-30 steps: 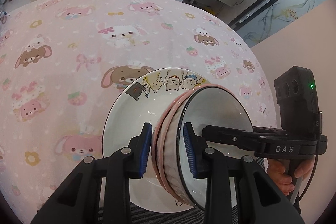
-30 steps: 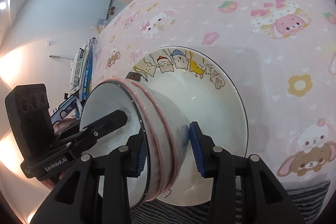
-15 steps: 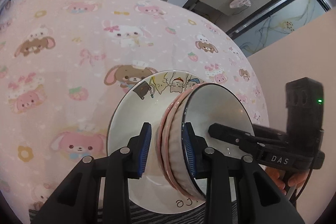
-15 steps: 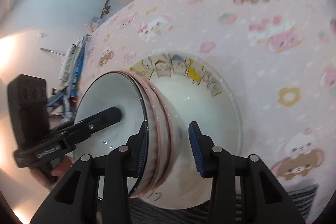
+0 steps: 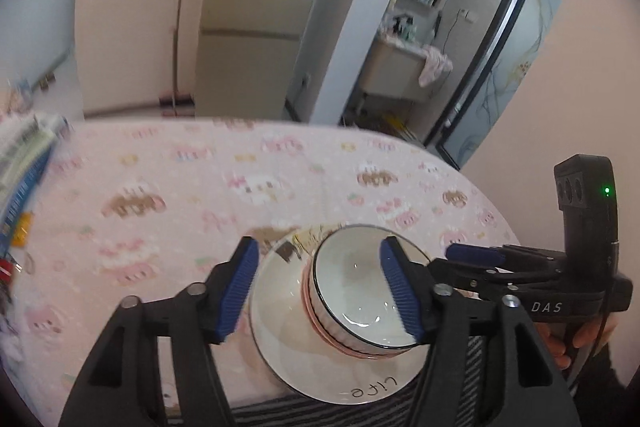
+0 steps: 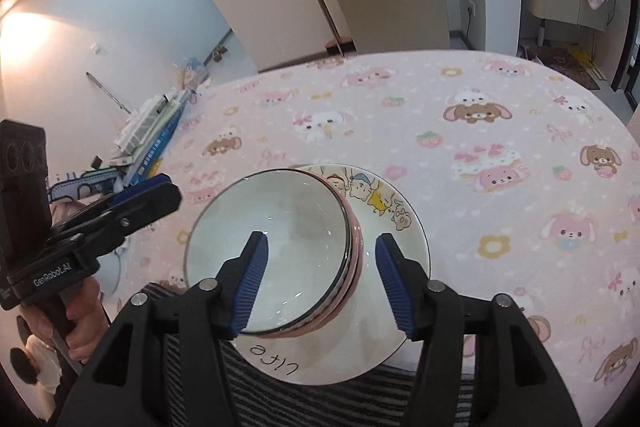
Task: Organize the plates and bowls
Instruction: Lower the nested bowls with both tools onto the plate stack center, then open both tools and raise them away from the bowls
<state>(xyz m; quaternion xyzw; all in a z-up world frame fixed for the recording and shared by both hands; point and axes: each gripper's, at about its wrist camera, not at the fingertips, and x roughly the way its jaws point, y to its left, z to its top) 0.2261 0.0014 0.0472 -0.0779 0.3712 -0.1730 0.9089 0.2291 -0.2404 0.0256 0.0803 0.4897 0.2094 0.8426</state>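
A stack of nested white bowls [image 5: 360,291] with pink ribbed sides stands upright on a white plate [image 5: 276,323] painted with cartoon animals. My left gripper [image 5: 320,287] hovers above the stack with its jaws opening, both blue pads clear of the rim. In the right wrist view the bowls [image 6: 268,247] sit on the left half of the plate [image 6: 404,251]. My right gripper [image 6: 322,283] hangs over them, its jaws also opening and pressing on nothing. Each view shows the other gripper off to the side: the right gripper [image 5: 464,251], the left gripper [image 6: 156,189].
A pink tablecloth [image 6: 480,131] with cartoon animals covers the round table. A pile of books [image 6: 156,131] lies at its left edge. A grey striped cloth [image 6: 360,403] lies under the plate's near rim. A person's hand [image 6: 80,311] holds the left gripper's handle.
Both grippers were shut on opposite rims of the bowl stack. They have let go, opened wide and lifted up and back. The stack stays on the plate.
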